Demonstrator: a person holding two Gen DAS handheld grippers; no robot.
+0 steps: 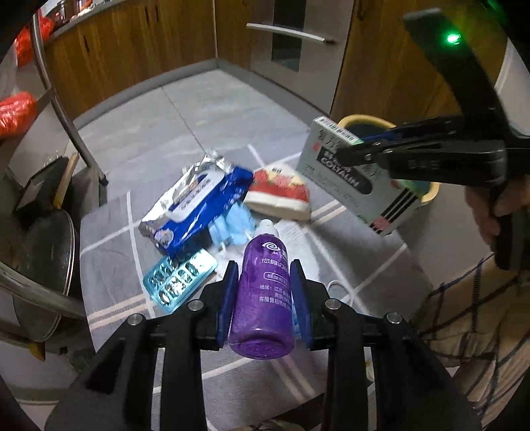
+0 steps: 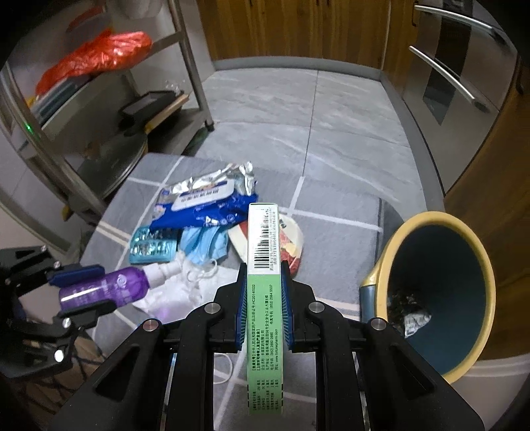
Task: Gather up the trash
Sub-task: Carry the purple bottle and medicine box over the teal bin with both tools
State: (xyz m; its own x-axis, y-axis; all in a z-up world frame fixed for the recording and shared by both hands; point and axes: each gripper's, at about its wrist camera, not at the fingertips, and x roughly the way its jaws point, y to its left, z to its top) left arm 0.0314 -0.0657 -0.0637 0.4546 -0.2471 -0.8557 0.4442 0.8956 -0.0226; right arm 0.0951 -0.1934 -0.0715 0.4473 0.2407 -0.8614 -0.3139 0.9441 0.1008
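My left gripper [image 1: 265, 270] is shut on a purple spray bottle [image 1: 263, 298] with a white nozzle, lifted above the mat; the right wrist view shows that bottle [image 2: 109, 286] at lower left. My right gripper [image 2: 264, 270] is shut on a green and white medicine box [image 2: 264, 298], held on edge; in the left wrist view the box [image 1: 351, 175] hangs at upper right in front of the bin. On the grey mat [image 2: 331, 238] lie a blue wipes pack [image 2: 205, 205], a blister pack [image 2: 150, 243], a blue face mask [image 2: 205, 242] and a red and white tissue pack [image 1: 281, 192].
A yellow-rimmed bin [image 2: 437, 291] with a dark inside stands at the right edge of the mat, some crumpled trash at its bottom. A steel rack [image 2: 99, 109] holding red bags and pans stands at the left. Wooden cabinets [image 2: 291, 30] and an oven door [image 2: 453, 73] line the far side.
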